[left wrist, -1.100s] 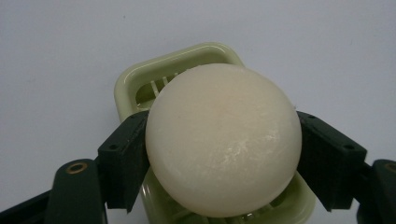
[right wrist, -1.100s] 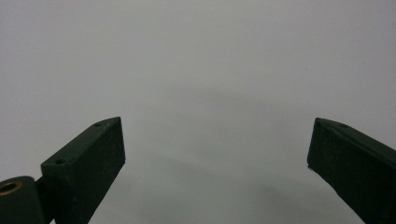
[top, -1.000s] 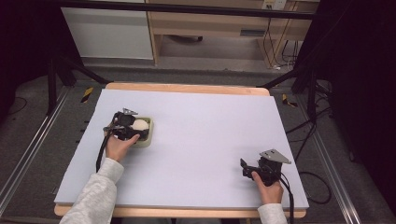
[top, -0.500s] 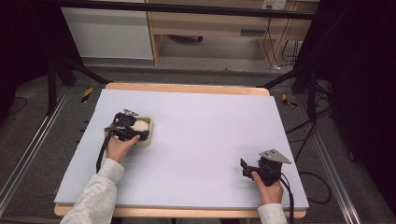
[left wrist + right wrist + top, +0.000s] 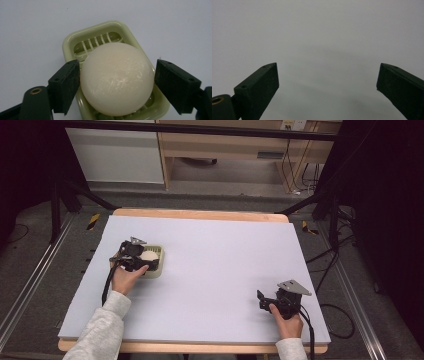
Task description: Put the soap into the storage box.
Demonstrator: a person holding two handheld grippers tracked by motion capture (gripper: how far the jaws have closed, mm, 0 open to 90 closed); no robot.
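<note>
- Nothing moved vs the earlier frames: both hands, both claws and the soap dish sit in the same spots.
- L claw over the pale green soap dish, jaws wide, one each side of the round cream soap. L jaw looks to touch or nearly touch the soap; R jaw stands just off it w/ a small gap.
- Soap rests in the dish, on its slatted floor; dish sits on the L part of the lilac-grey tabletop.
- L hand behind the claw, grey sleeve below.
- R claw near the tabletop's front R corner, well apart from the dish, held by R hand.
- R claw jaws wide, nothing between, bare tabletop ahead.
</note>
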